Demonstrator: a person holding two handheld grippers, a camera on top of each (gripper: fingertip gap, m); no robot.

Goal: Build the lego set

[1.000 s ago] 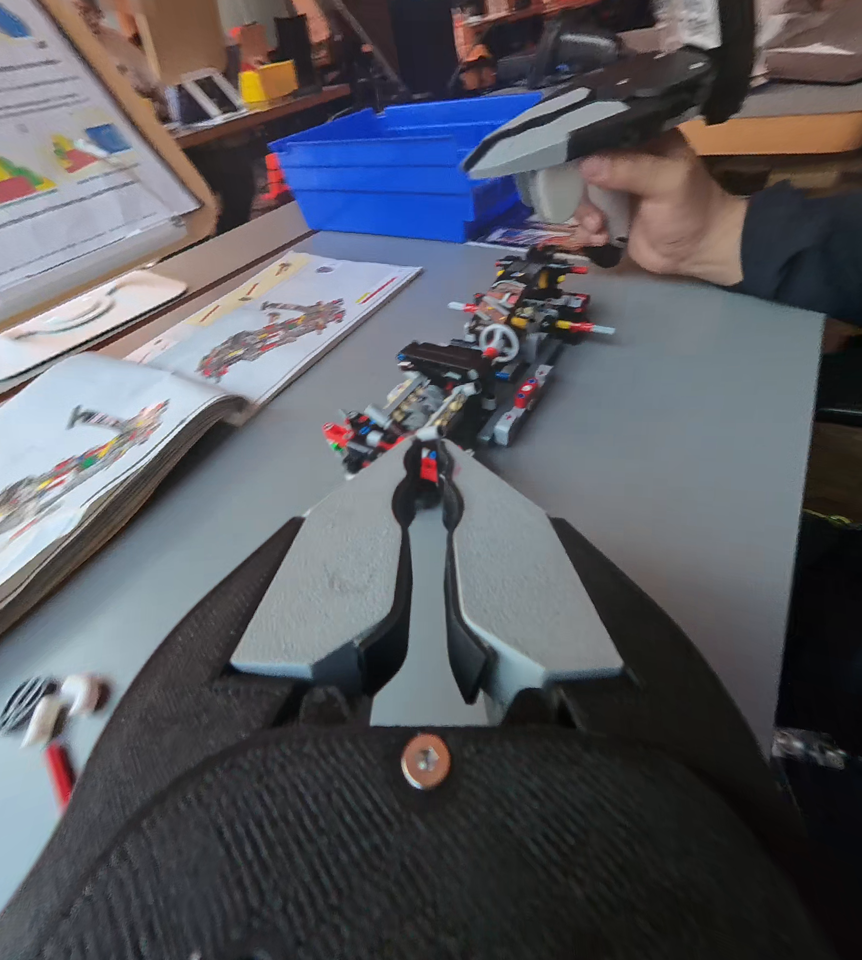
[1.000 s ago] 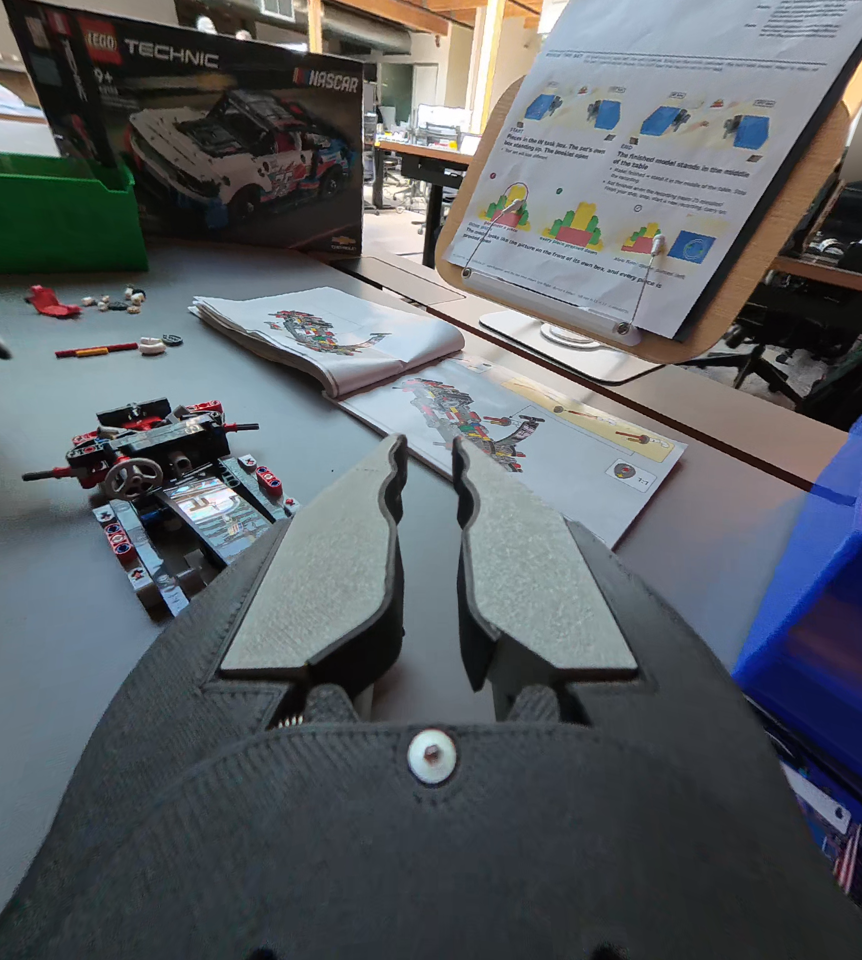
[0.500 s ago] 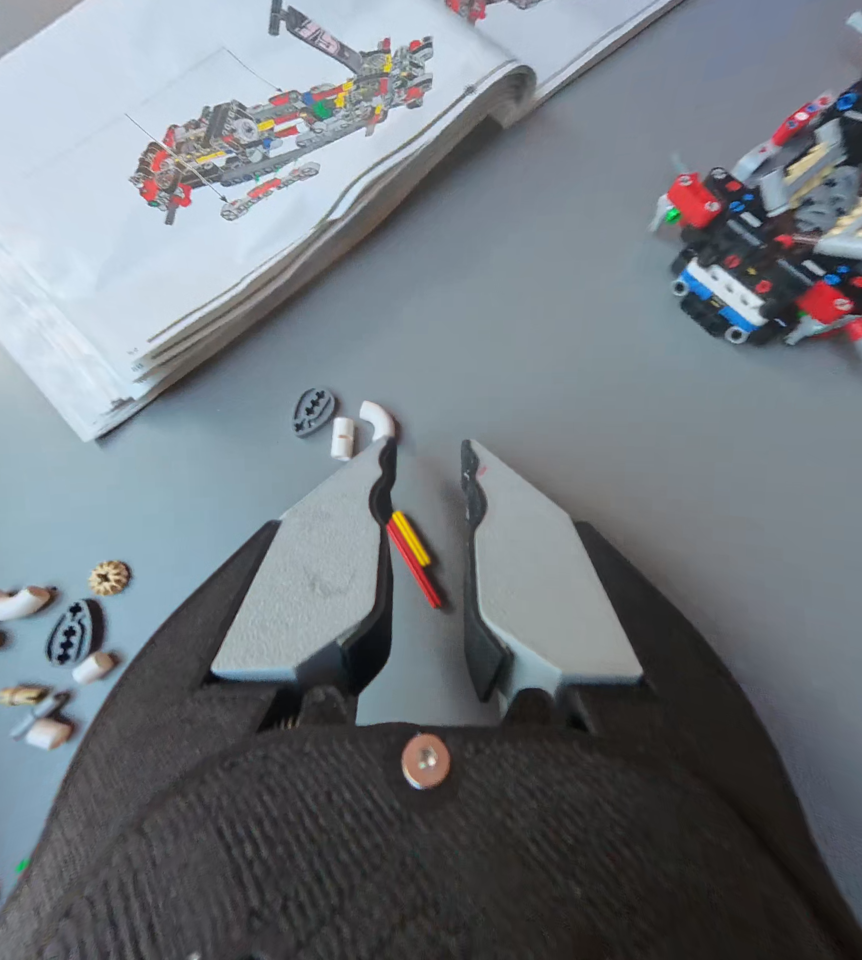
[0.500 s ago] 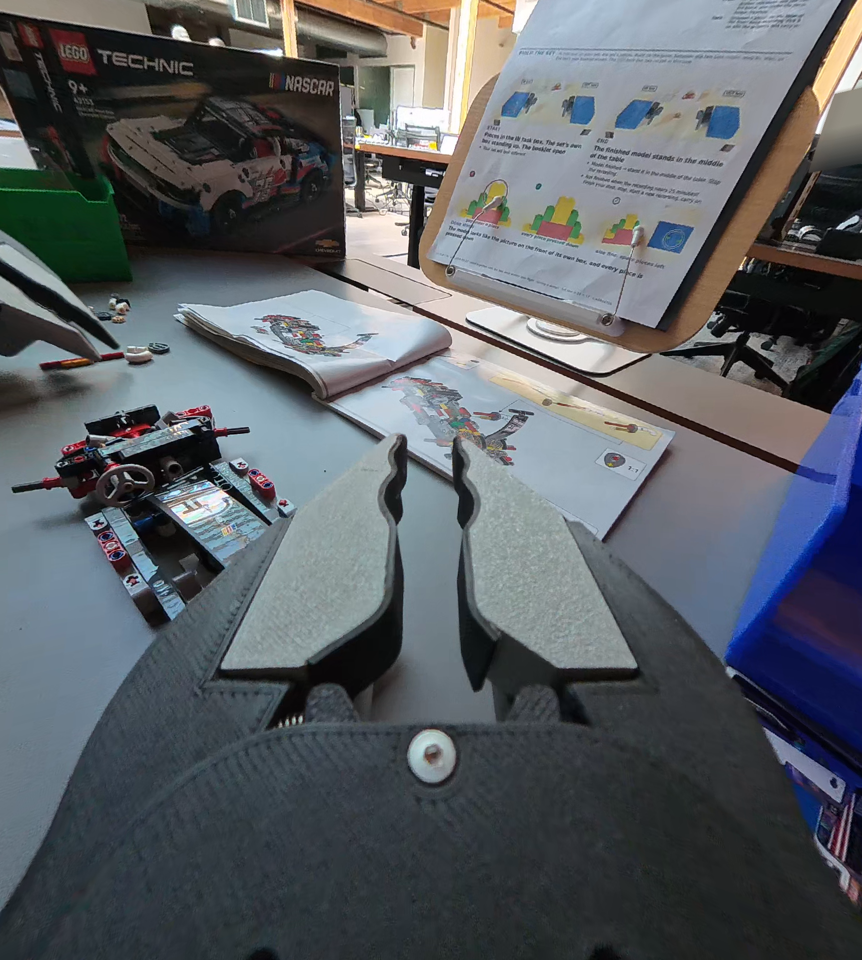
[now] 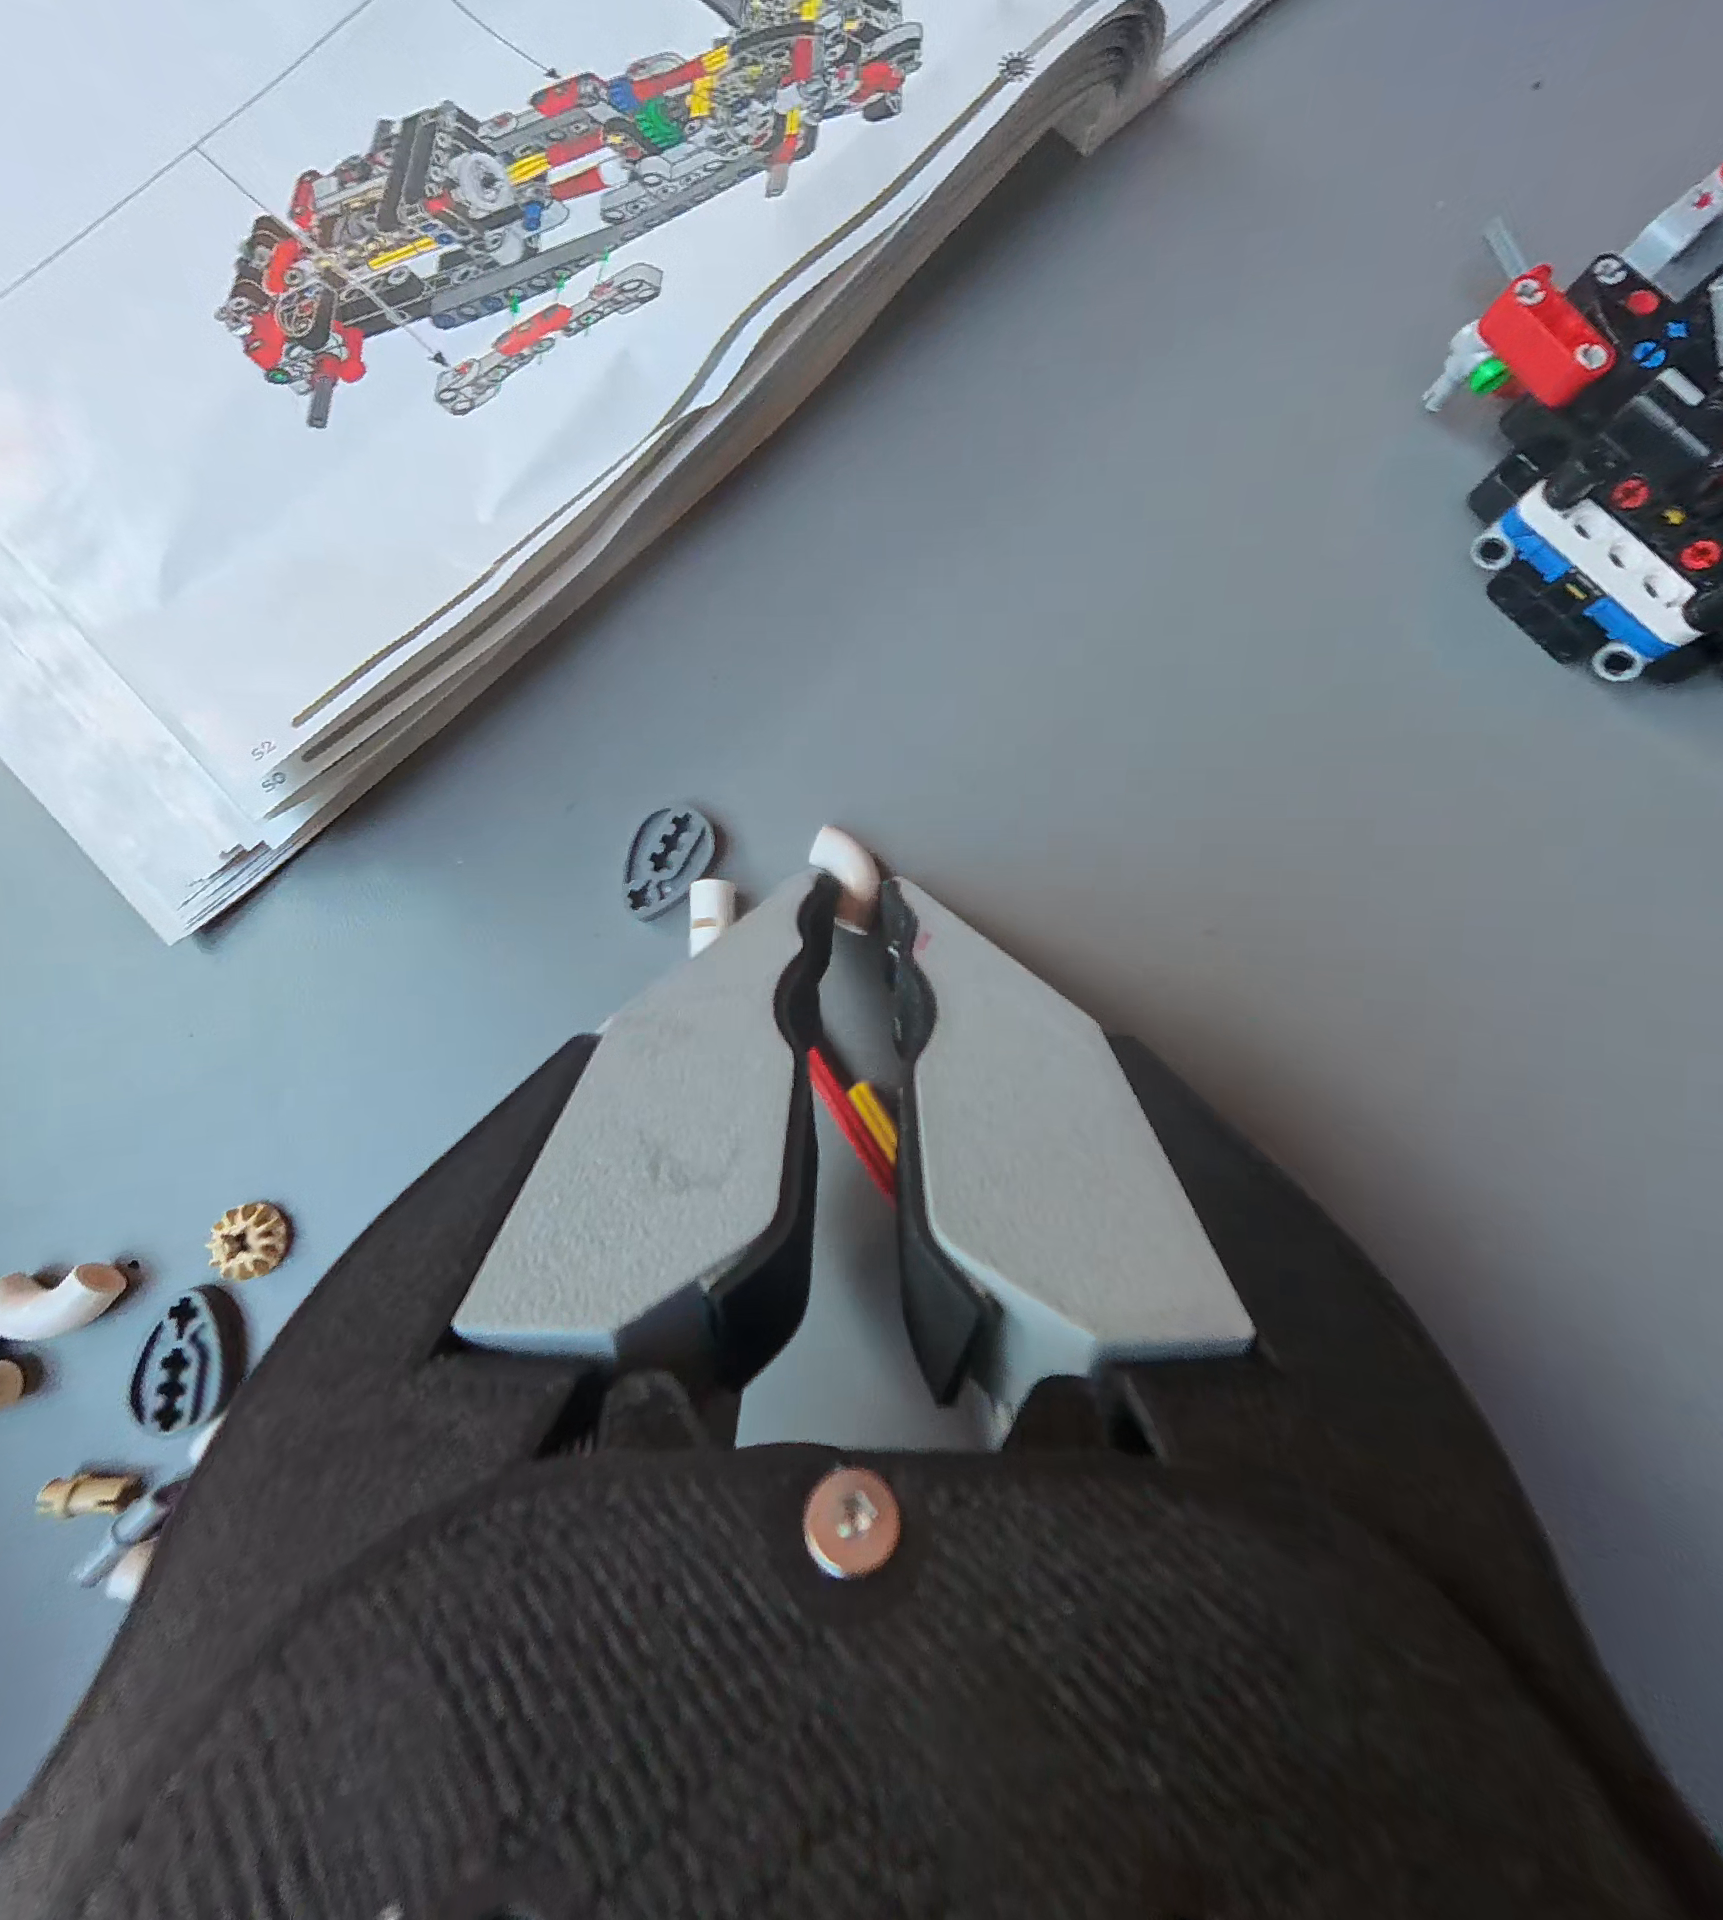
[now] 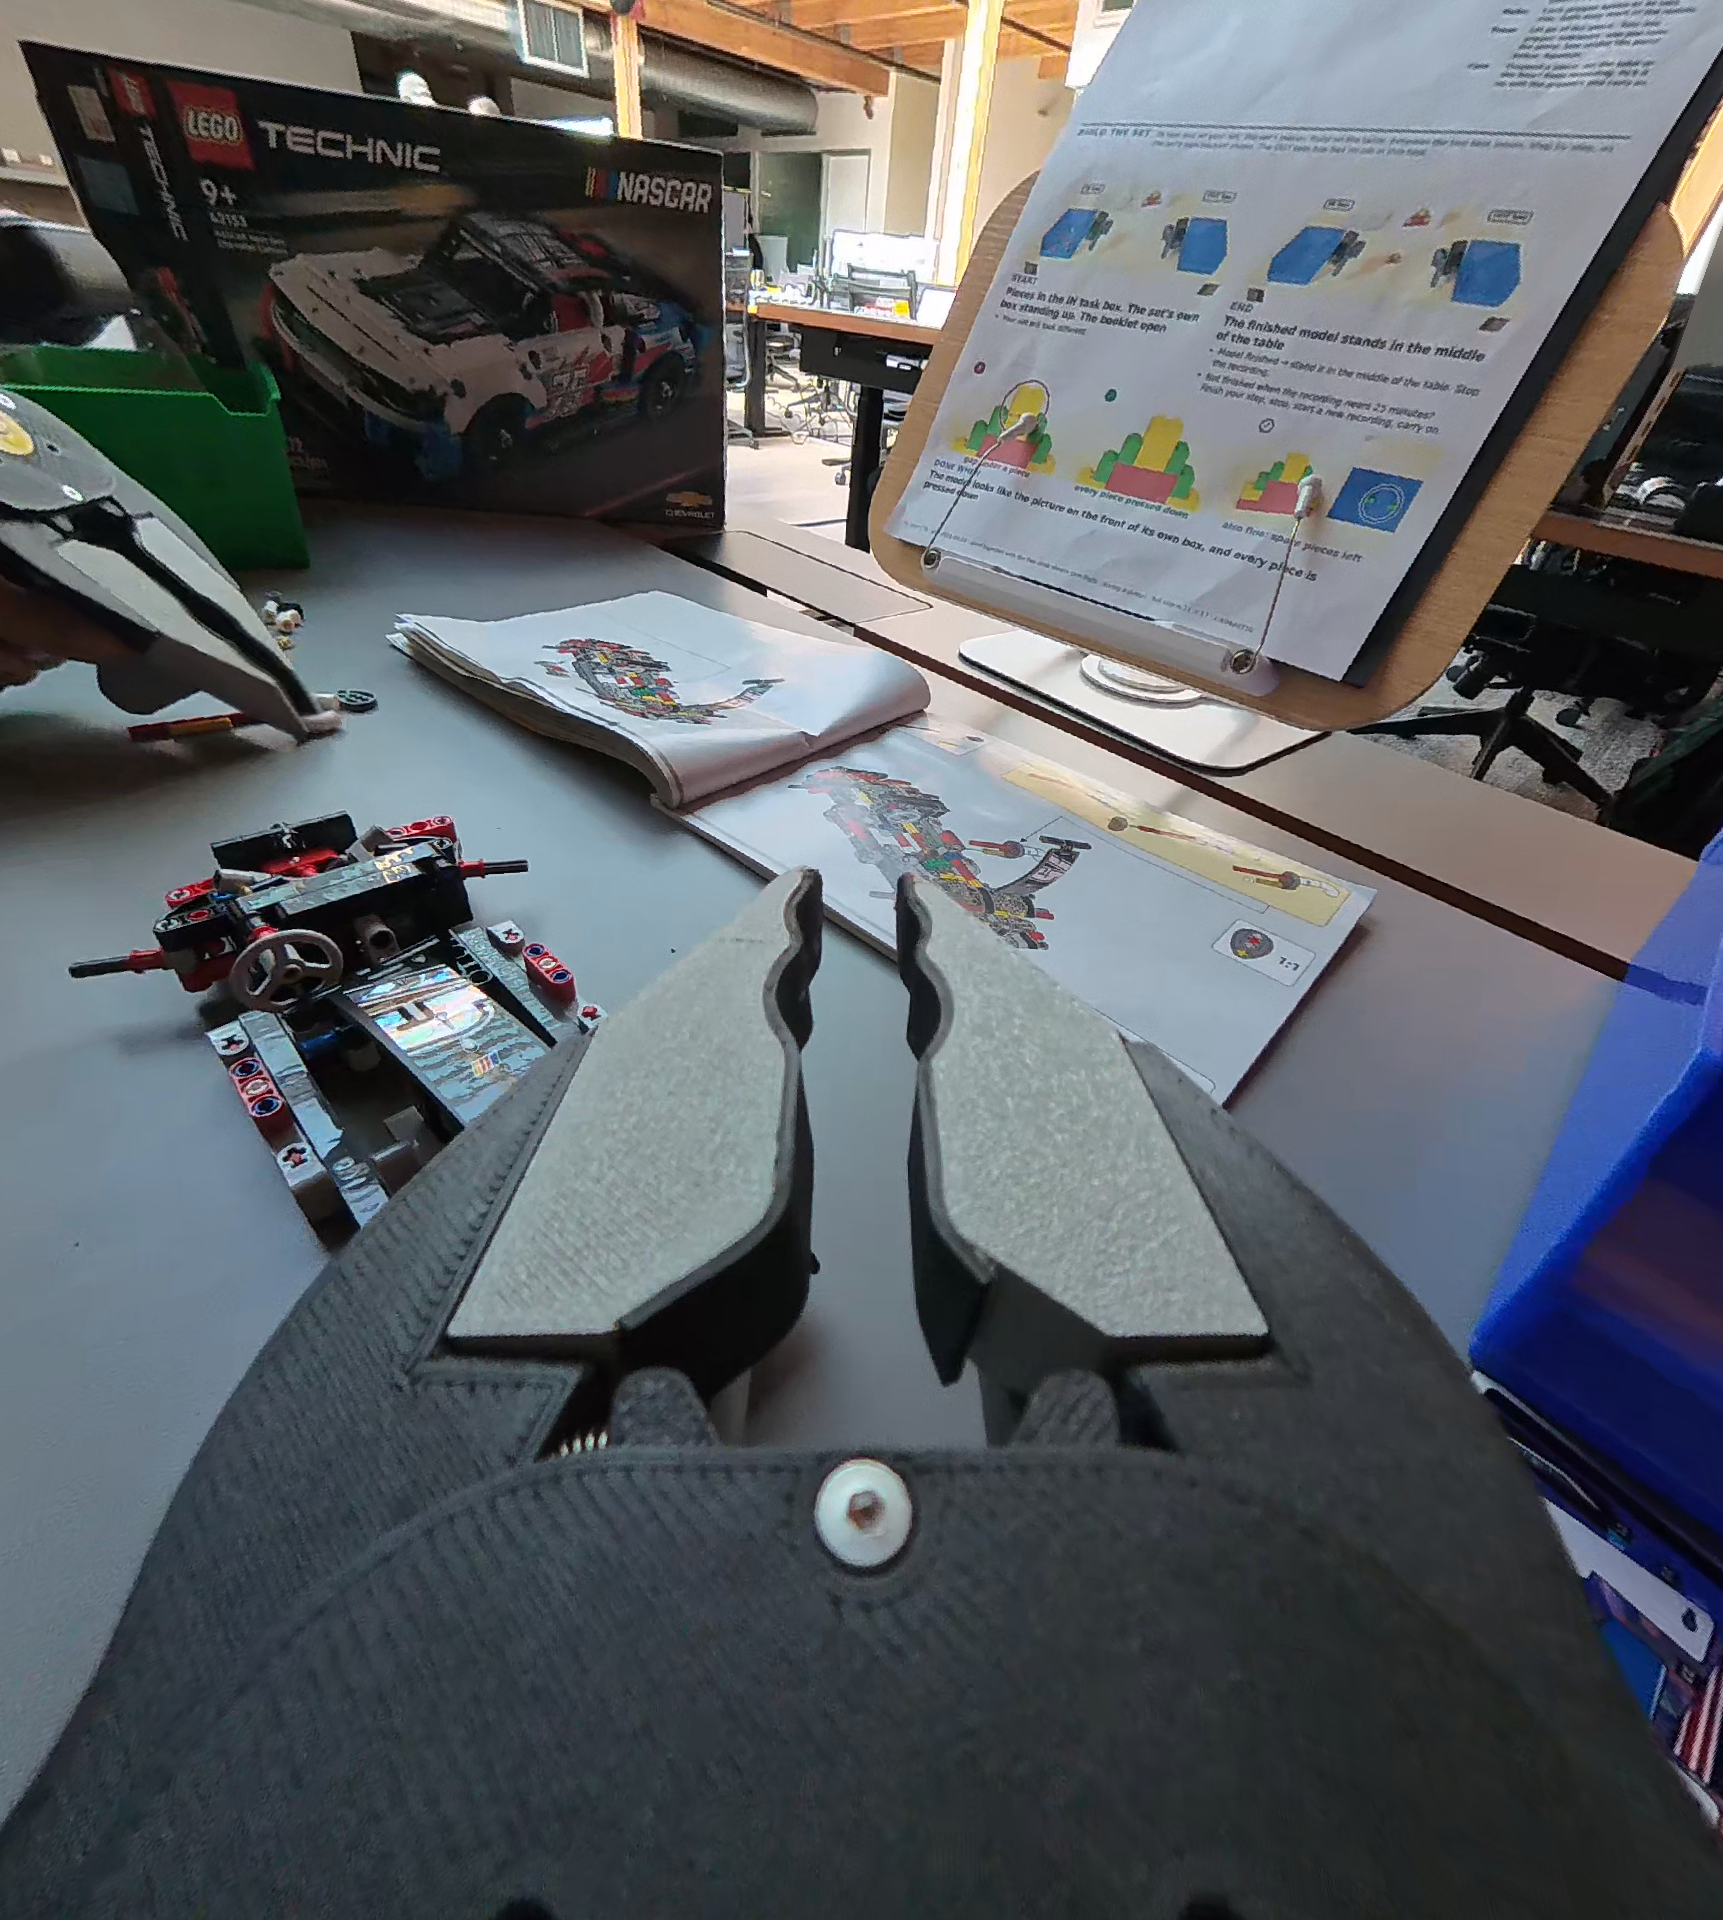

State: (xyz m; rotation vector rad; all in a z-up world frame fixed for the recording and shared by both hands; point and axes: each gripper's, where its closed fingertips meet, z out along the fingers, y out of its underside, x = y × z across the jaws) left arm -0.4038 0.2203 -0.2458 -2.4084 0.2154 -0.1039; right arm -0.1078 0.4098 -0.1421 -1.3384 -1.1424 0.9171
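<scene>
My left gripper [image 5: 852, 894] is low over the grey table [image 5: 1148, 727], shut on a small white curved tube piece [image 5: 849, 868] that sticks out past its tips. A red and a yellow rod [image 5: 862, 1122] lie on the table under its fingers. A grey oval piece [image 5: 670, 857] and a short white tube [image 5: 709, 909] lie just left of the tips. The right wrist view shows the left gripper [image 6: 306, 717] with its tip on the table. My right gripper [image 6: 857, 904] is open and empty, above the table between the partly built model car [image 6: 337, 956] and the open booklet [image 6: 732, 707].
Several loose small pieces [image 5: 57, 1340] lie at the left. The model [image 5: 1667, 468] is at the right and the booklet [image 5: 317, 468] is ahead. A model box [image 6: 441, 312] and a green bin [image 6: 182, 447] stand at the back. A paper stand [image 6: 1304, 364] and blue bin [image 6: 1688, 1143] are at the right. The tips of one gripper are about 35 cm away from the tips of the other. The yellow rod [image 5: 862, 1122] lies around 4 cm away from my left fingertips. The right camera catches it too, in the right wrist view [image 6: 213, 717].
My left gripper left the end of the model, came down over the loose pieces with its jaws open, then closed on the white curved piece. My right gripper has hardly moved.
</scene>
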